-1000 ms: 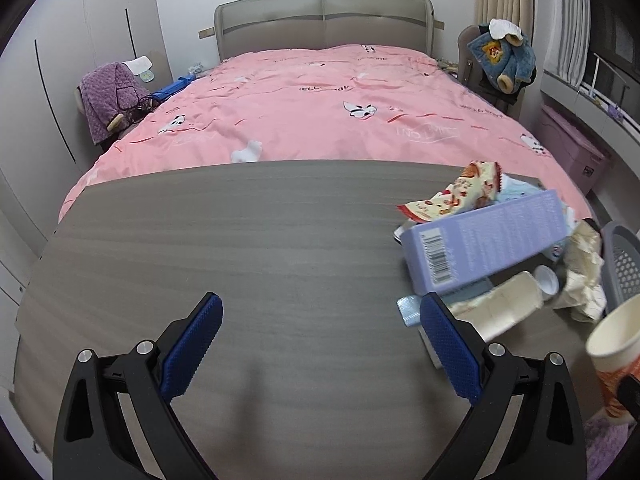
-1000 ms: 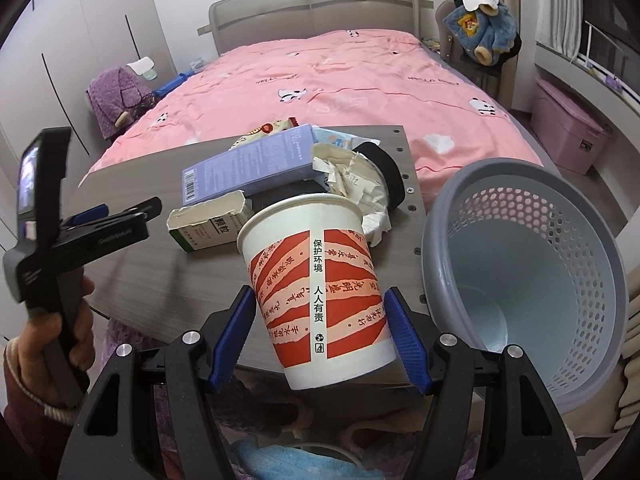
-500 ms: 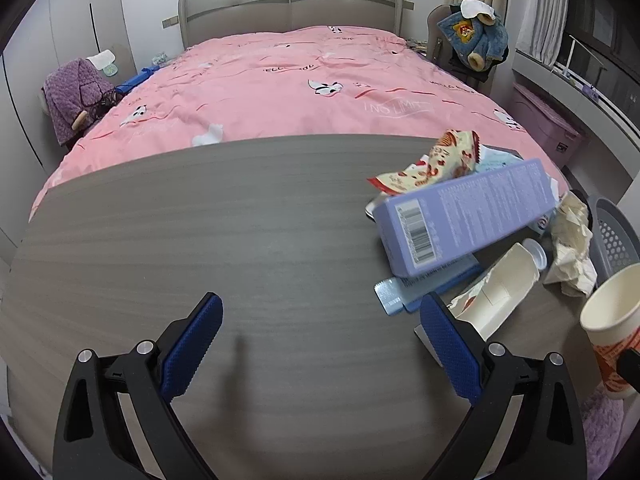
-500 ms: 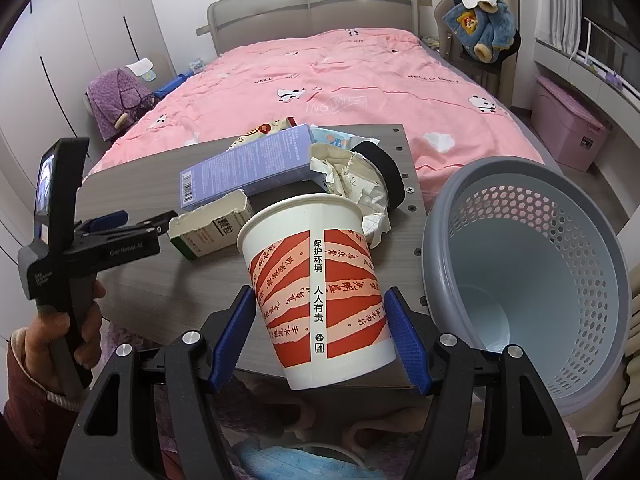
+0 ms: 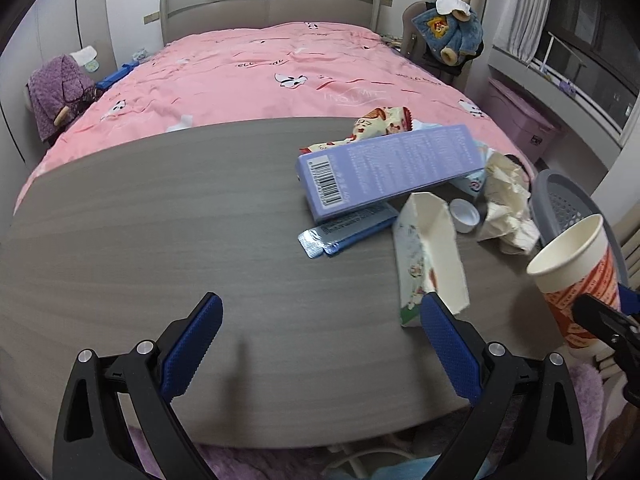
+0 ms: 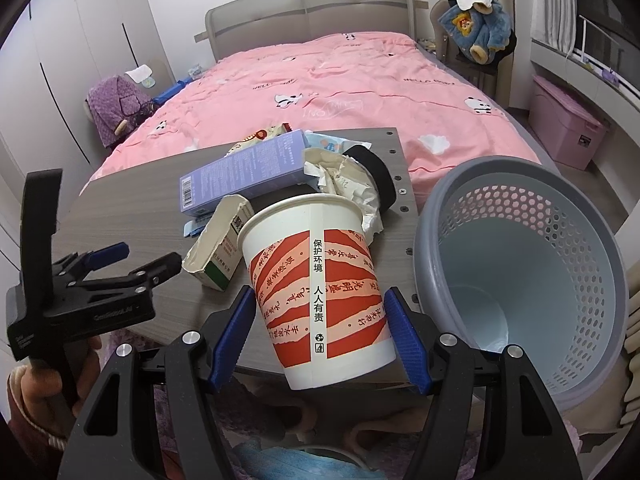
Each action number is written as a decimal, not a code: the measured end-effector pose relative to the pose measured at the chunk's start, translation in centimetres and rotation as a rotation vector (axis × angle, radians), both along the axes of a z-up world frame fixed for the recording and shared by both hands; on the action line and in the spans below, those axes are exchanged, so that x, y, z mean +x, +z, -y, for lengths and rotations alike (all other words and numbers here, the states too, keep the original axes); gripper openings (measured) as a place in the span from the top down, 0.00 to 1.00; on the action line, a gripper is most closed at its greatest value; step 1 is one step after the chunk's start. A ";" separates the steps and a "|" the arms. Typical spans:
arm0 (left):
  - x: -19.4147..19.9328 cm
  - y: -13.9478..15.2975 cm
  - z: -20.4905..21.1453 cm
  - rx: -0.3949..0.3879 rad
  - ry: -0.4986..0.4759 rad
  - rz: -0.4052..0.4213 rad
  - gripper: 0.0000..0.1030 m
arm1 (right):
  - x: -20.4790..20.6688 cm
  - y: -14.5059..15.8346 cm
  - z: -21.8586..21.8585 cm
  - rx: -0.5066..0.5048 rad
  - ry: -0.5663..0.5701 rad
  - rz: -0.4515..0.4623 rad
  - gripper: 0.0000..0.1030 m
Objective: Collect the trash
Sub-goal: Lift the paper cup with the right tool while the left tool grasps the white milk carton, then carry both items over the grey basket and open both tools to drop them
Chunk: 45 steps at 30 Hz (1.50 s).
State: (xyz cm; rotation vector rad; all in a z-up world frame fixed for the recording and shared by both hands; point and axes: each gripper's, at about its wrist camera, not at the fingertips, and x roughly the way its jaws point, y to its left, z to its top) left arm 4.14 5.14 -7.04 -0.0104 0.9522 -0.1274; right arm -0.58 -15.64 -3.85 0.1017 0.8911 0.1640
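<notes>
While right fingers (image 6: 320, 332) clasp paper cup (image 6: 316, 280), basket (image 6: 520, 280) beside, left fingers (image 5: 320, 344) spread, torn carton (image 5: 428, 256) ahead

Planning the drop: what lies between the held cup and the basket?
Nothing: in the right wrist view, the cup in the right gripper sits beside the basket, open air between.

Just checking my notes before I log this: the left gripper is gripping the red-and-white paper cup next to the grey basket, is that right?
Not quite: it is the right gripper that grips the red-and-white paper cup, as the right wrist view shows. The cup is indeed next to the grey basket. The left gripper is open over the table, holding nothing.
</notes>
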 end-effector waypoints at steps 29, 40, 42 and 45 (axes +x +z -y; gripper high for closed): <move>2.0 -0.9 7.4 0.081 -0.065 -0.003 0.45 | -1.2 -0.9 4.9 0.070 -0.096 -0.014 0.37; 0.1 0.6 7.6 0.038 -0.113 -0.002 0.73 | -1.7 -0.8 6.2 0.091 -0.111 0.001 0.37; -0.4 1.4 8.3 0.032 -0.130 0.015 0.73 | -1.9 -0.5 6.9 0.094 -0.121 0.009 0.37; -0.9 3.0 10.1 0.014 -0.172 0.040 0.73 | -2.3 0.2 8.3 0.104 -0.146 0.017 0.37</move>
